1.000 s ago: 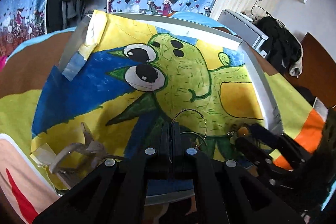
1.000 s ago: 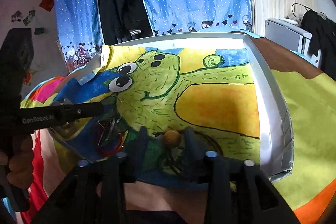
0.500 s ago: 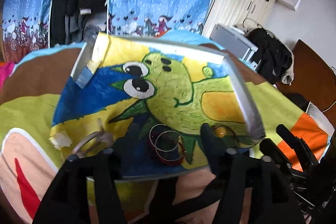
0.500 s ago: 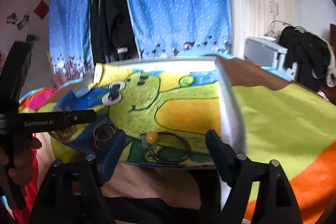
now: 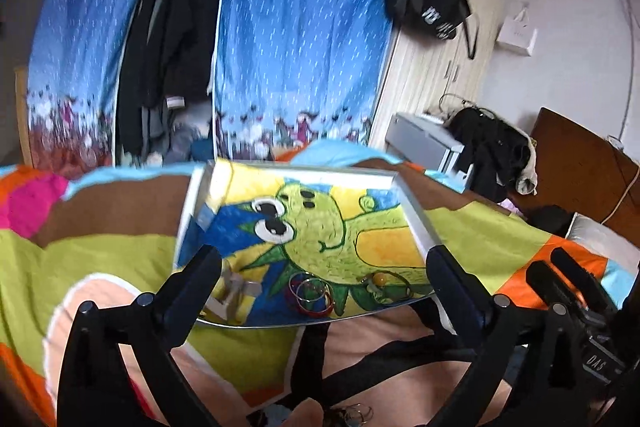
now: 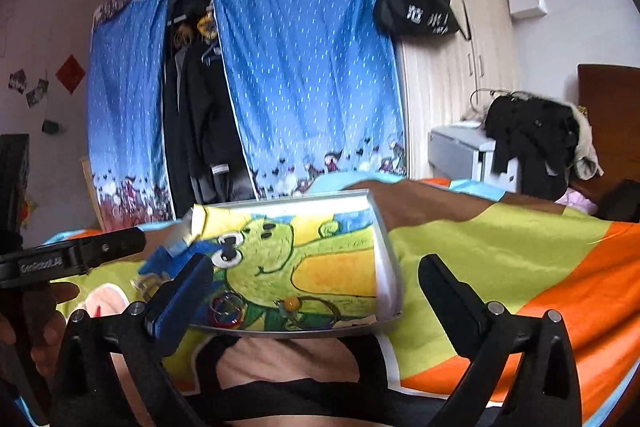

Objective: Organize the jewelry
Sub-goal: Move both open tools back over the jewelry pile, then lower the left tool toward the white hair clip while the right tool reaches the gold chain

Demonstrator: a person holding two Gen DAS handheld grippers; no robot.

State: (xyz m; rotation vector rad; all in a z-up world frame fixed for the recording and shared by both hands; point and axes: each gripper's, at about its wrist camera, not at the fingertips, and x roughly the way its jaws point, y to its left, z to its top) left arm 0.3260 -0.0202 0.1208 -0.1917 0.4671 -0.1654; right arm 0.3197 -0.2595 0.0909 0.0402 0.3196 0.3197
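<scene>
Pulled back and raised from the tray on the bed, both grippers, left gripper and right gripper, fingers spread wide and empty. Left behind at the tray's near edge: red bangles nearer the left, amber-beaded bracelet nearer the right, lying flat ahead.

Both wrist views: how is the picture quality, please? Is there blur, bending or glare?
Left wrist view: strong fisheye bending, dark corners; the blue curtain is smeared by motion, while the red bangles in the tray stay readable. Right wrist view: same bending, sharper overall; the tray's white wall looks bright, nearly washed out.
</scene>
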